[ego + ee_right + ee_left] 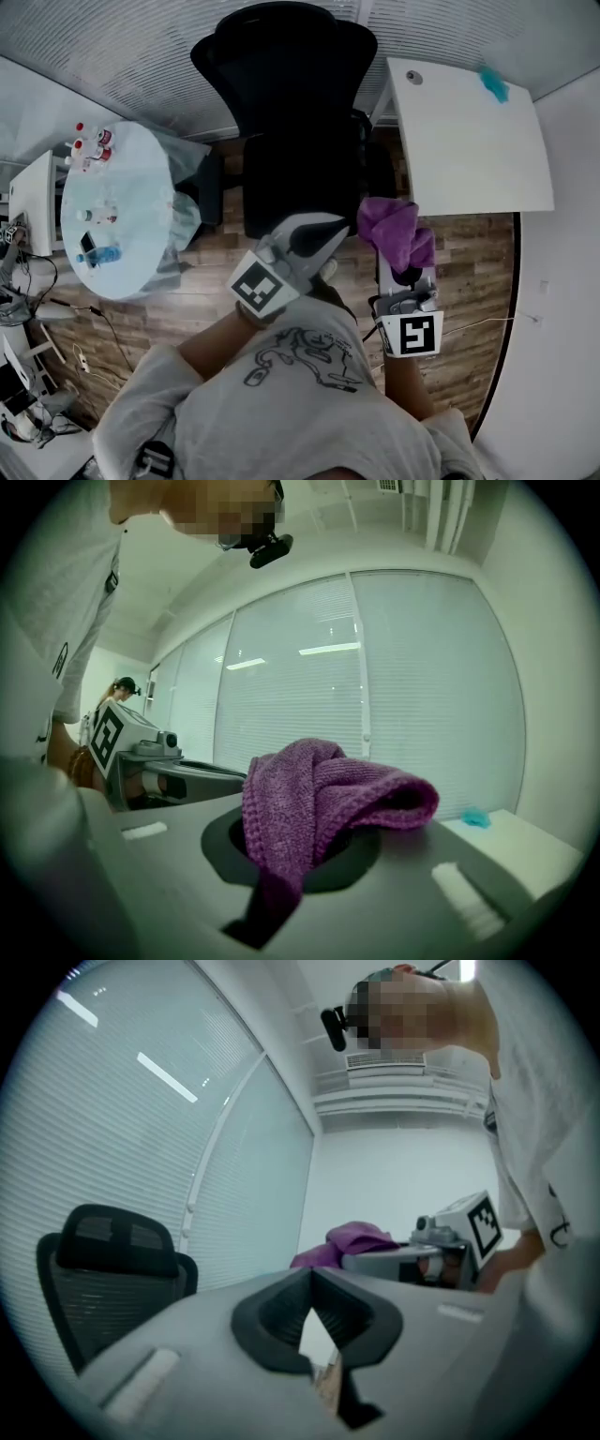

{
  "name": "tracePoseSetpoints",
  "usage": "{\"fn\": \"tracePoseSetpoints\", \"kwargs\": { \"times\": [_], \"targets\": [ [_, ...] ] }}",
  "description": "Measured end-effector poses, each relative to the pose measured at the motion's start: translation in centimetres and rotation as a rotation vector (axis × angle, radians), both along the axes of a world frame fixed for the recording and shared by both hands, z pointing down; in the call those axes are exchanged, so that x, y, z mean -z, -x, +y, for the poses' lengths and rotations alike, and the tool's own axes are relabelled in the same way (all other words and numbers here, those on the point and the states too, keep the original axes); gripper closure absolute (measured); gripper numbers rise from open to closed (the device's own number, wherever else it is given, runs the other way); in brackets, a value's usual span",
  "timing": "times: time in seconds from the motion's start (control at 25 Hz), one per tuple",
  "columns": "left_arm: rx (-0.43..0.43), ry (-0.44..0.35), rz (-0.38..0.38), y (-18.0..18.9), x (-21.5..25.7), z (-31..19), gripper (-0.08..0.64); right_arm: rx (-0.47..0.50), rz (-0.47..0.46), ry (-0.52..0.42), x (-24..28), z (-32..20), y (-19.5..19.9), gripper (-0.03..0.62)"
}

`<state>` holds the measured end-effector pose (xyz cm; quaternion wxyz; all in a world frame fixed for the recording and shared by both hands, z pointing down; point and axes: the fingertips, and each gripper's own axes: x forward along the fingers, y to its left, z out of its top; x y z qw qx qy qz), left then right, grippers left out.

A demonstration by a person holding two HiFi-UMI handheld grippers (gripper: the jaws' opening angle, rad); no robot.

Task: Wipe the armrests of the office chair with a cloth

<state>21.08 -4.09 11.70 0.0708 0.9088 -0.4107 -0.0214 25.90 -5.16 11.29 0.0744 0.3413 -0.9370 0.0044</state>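
Right claw [302, 847] pinches a bunched, knitted purple cloth [323, 789] flopping over its tips; left claw [312, 1275] is closed, empty.

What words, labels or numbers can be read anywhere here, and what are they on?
No readable text.
Black-and-white square markers on the left gripper and right gripper: patterns, not words.
Labels on small bottles on the round glass table: too small.
Dark print on the person's white T-shirt: a drawing, no legible letters.

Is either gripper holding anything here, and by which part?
The right gripper pinches the purple cloth by one bunched end; the rest mounds above its jaws. The left gripper is shut on nothing.
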Motion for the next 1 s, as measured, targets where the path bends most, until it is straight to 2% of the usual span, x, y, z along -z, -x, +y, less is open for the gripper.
{"fn": "tracePoseSetpoints", "kwargs": {
  "times": [0.16, 0.56, 0.84, 1.0],
  "targets": [
    [0.106, -0.015, -0.008, 4.9, 0.6, 2.2, 0.56, 0.085, -0.044, -0.004, 0.8, 1.5, 5.3, 0.561],
    [0.384, -0.016, -0.011, 18.4, 1.4, 8.2, 0.56, 0.368, -0.045, -0.03, 2.7, 7.1, 19.4, 0.56],
    [0.521, -0.016, -0.012, 27.1, 0.3, 12.7, 0.56, 0.51, -0.002, -0.039, 0.3, 10.7, 27.8, 0.561],
    [0.569, -0.03, -0.021, 31.4, 0.0, 14.5, 0.56, 0.542, -0.023, -0.043, 0.6, 12.1, 32.2, 0.561]
  ]
}}
